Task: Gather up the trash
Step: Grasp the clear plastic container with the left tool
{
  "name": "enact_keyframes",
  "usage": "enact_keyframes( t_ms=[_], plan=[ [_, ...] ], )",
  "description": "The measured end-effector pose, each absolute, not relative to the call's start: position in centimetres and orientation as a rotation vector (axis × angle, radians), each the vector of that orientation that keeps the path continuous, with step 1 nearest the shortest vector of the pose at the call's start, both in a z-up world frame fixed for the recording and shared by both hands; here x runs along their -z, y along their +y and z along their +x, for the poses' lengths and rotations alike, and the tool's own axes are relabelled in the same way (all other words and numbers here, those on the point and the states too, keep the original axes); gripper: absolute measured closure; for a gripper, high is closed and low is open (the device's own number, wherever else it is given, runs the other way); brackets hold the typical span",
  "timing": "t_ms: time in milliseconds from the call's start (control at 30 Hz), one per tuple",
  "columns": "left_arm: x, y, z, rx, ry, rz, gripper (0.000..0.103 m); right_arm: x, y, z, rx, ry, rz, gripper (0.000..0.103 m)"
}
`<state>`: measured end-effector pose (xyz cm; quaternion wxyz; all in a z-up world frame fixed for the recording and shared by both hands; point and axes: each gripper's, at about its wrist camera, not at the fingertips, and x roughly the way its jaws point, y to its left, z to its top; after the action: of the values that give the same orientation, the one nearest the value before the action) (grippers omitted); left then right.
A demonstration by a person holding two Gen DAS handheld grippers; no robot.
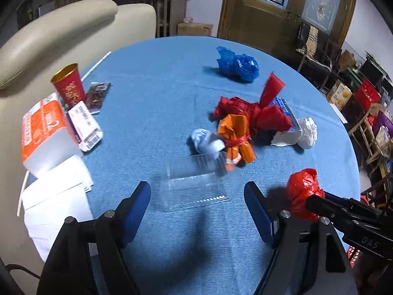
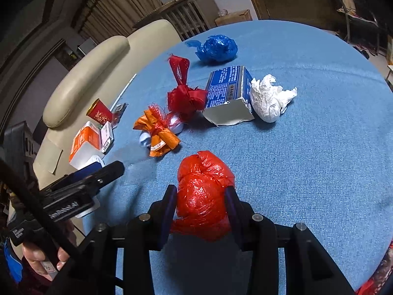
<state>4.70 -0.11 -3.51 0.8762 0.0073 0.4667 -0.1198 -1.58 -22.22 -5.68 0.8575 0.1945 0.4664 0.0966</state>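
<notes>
My right gripper (image 2: 201, 204) pinches the red plastic bag (image 2: 203, 194) in its jaws over the blue tabletop (image 2: 307, 159), while my left gripper (image 1: 197, 196), jaws spread, straddles a clear plastic container (image 1: 194, 184).

"DAS" is stamped in pale letters on the right gripper (image 1: 307, 205) body, seen from the left wrist view. The left gripper (image 2: 108, 169) carries a white label (partly legible, ends in "Robot.AI"). Print on the red cup (image 1: 70, 86), orange-and-white pack (image 1: 45, 132) and blue carton (image 2: 227, 87) is too small to read.
</notes>
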Motion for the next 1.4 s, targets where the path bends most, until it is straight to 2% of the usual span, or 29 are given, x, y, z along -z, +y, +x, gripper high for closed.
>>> enact_keyframes(
  t_ms=[900,967,1033,1200,1400],
  plan=[
    [5.8,-1.1,7.1,0.232,1.036,-0.086,0.024,6.2,-21.6,-1.4,-0.211,0.988,0.405,0.06],
    [5.9,-0.9,7.2,0.231,1.033,-0.102,0.033,6.0,-21.7,-1.5,-0.212,0.985,0.406,0.06],
    [6.1,-0.8,7.3,0.23,1.04,-0.106,0.054,5.8,-21.8,-1.7,-0.212,0.981,0.405,0.06],
    [6.6,-0.5,6.6,0.24,1.059,-0.132,0.076,5.5,-21.9,-2.0,-0.211,0.982,0.393,0.06],
    [6.3,-1.3,3.5,0.329,1.037,-0.107,0.077,5.3,-21.8,-2.4,-0.18,0.988,0.351,0.06]
  ],
)
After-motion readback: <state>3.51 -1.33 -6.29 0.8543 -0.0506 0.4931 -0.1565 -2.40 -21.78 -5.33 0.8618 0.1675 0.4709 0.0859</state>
